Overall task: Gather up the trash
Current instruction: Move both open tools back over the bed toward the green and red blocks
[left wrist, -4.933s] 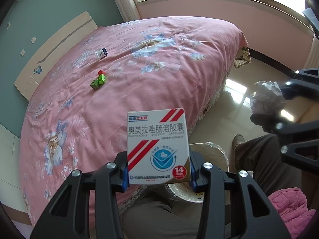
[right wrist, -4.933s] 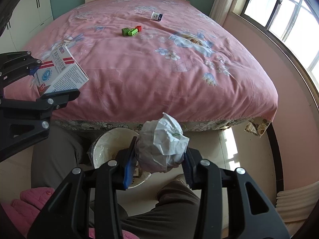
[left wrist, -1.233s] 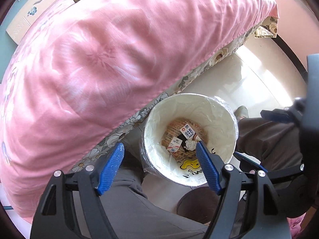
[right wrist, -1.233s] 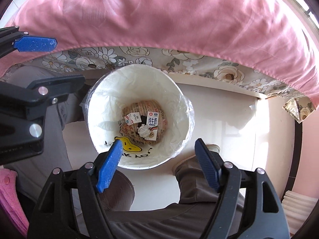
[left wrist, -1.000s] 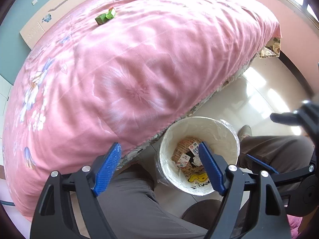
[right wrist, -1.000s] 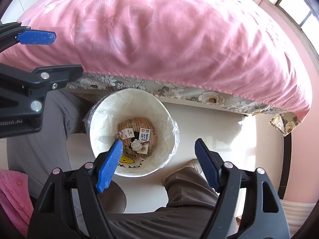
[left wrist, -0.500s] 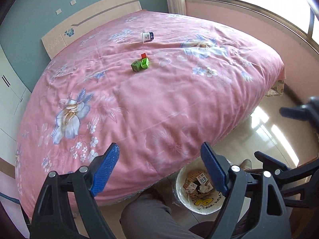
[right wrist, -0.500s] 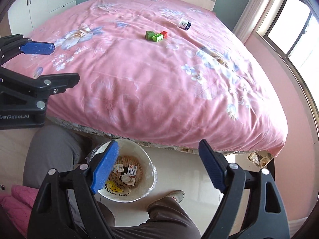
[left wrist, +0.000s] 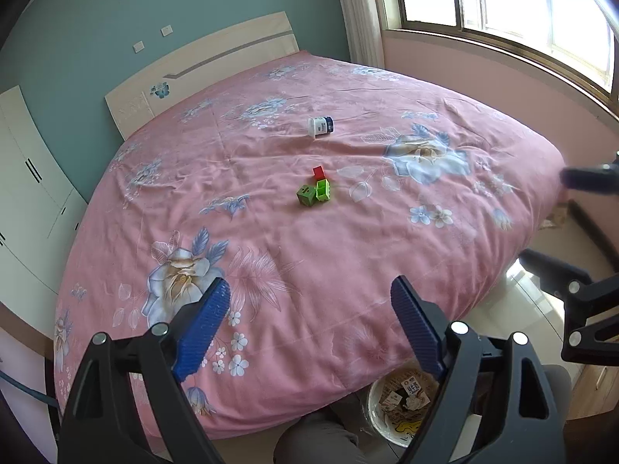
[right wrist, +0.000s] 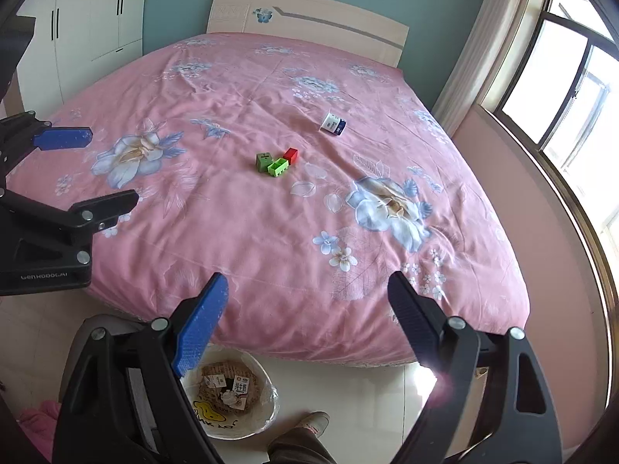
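- The left gripper (left wrist: pixel 305 328) and the right gripper (right wrist: pixel 307 315), both black with blue pads, have just been opening; each gapes wide with nothing between its jaws.
- A white, liner-fitted round trash bin (right wrist: pixel 267 406) on the floor beside the pink floral bed (left wrist: pixel 348 251) holds cartons and crumpled paper.
- A small white-and-blue carton (left wrist: pixel 320 125) and green and red blocks (left wrist: pixel 315 193) lie on the bed.

On my left gripper (right wrist: pixel 65 162) body I read "GenRobot.AI"; print on the cartons in the bin (right wrist: pixel 267 406) is too small to read.

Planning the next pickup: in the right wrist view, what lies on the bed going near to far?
Light green block → dark green block → red block → small white and blue container, lying on its side.
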{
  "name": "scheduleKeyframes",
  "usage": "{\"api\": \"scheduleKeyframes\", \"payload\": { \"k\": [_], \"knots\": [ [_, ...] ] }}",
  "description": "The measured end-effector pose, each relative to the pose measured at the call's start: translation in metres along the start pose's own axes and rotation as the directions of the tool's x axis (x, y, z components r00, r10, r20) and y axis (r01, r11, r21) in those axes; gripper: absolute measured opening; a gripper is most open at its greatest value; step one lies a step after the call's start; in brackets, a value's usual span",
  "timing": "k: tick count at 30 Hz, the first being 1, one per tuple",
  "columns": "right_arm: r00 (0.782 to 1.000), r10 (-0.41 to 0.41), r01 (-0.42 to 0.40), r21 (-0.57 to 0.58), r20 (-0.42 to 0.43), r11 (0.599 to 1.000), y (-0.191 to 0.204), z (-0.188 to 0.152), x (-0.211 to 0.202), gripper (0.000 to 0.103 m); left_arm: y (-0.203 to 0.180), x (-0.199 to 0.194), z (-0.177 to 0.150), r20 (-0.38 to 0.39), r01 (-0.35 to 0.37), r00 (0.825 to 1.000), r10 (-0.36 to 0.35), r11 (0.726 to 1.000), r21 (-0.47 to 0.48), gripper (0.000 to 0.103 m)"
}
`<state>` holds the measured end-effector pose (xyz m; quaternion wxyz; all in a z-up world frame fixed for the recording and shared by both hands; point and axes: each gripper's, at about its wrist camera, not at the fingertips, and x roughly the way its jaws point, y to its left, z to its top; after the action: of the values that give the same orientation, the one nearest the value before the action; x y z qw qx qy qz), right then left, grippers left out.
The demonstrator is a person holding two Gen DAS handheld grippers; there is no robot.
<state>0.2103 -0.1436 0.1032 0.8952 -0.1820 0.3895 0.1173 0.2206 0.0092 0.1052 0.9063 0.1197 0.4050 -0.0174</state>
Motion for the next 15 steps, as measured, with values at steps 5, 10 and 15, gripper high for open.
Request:
{"api": "scheduleKeyframes", "payload": {
  "k": [5, 10, 15],
  "knots": [
    [1.0, 0.007, -0.007, 0.015, 0.016, 1.0, -0.016, 0.033, 0.008, 0.083, 0.009, 0.014, 0.026, -0.001, -0.001, 1.0, 0.001, 1.0, -0.01, 0.088],
    [0.999, 0.031, -0.031, 0.049, 0.011, 0.998, -0.035, 0.068, 0.027, 0.083, 0.015, 0.037, 0.047, -0.017, -0.006, 1.0, 0.006, 1.0, -0.014, 0.088],
    [0.999, 0.044, -0.045, 0.085, 0.009, 0.995, -0.051, 0.102, 0.055, 0.083, 0.02, 0.069, 0.062, -0.049, -0.008, 0.999, 0.007, 1.0, -0.008, 0.088]
  ]
}}
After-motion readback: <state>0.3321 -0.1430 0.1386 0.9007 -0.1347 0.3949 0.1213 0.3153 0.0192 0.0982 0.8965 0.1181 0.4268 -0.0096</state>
